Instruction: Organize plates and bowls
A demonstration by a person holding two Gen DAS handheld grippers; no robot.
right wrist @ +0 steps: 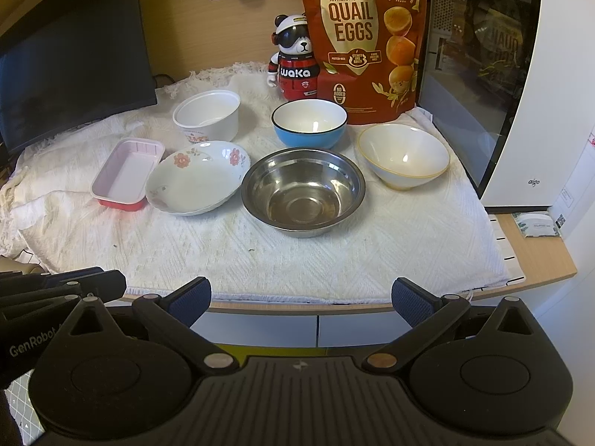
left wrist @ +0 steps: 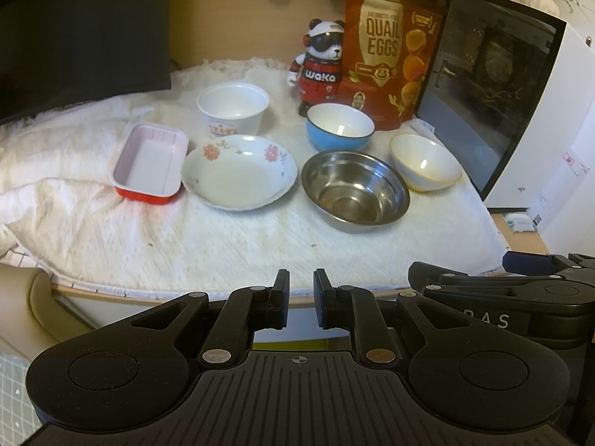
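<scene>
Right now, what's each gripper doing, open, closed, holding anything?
Left gripper: closed, nothing held, short of the table.
Right gripper: open, empty, short of the table.

**What I am reading from here**

The red pouch (right wrist: 366,42) is showing "ANTIBIOTIC-FREE QUAIL EGGS" in large letters, with a small round "NO ADDED" badge lower down. The panda figurine (right wrist: 293,61) is wearing "waka" across its red chest. The white appliance (right wrist: 550,119) is carrying a small "aigo" mark near its lower edge. I am seeing "GenRobot" printed on my left hand-held gripper (right wrist: 55,297). The print on the white cup (right wrist: 208,119) is staying too blurred for me to read.
</scene>
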